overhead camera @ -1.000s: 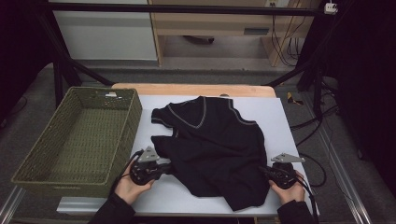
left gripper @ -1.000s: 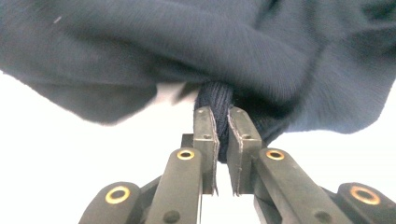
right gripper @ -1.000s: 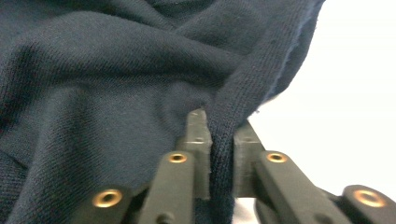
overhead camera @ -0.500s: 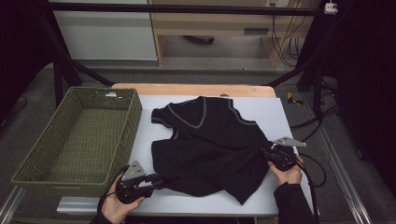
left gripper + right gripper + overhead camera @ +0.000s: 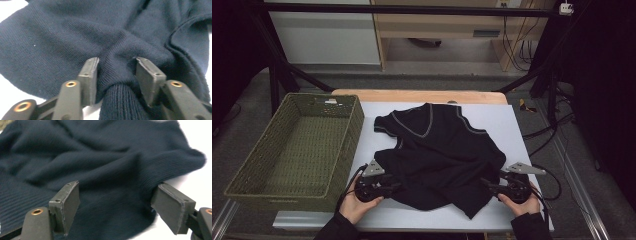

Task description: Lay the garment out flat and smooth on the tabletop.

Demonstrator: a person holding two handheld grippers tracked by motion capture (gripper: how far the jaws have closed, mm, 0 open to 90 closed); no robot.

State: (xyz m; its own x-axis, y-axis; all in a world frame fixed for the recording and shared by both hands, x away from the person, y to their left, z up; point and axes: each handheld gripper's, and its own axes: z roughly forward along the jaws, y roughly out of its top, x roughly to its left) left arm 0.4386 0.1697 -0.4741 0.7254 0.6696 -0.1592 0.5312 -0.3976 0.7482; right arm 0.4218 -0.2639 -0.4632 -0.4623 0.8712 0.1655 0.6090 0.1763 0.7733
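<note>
A black V-neck sweater (image 5: 437,150) with grey trim lies crumpled on the white table top (image 5: 507,120). My left gripper (image 5: 396,186) is at its near left edge. In the left gripper view the jaws (image 5: 116,65) stand partly apart around a bunched fold above a ribbed cuff (image 5: 117,105), with no clear squeeze on it. My right gripper (image 5: 486,182) is at the near right edge. Its jaws (image 5: 116,192) have just been opening and now stand wide, with loose sweater fabric (image 5: 100,157) between them and clear of the pads.
A green woven basket (image 5: 347,150) stands to the left of the table top, its wall close to my left hand. A wooden strip (image 5: 422,94) runs along the far edge. Cables (image 5: 557,175) trail off the right side.
The left gripper has come back from the near left corner onto the sweater's edge. The right gripper has slid toward the near edge, and its jaws have spread off the fabric.
</note>
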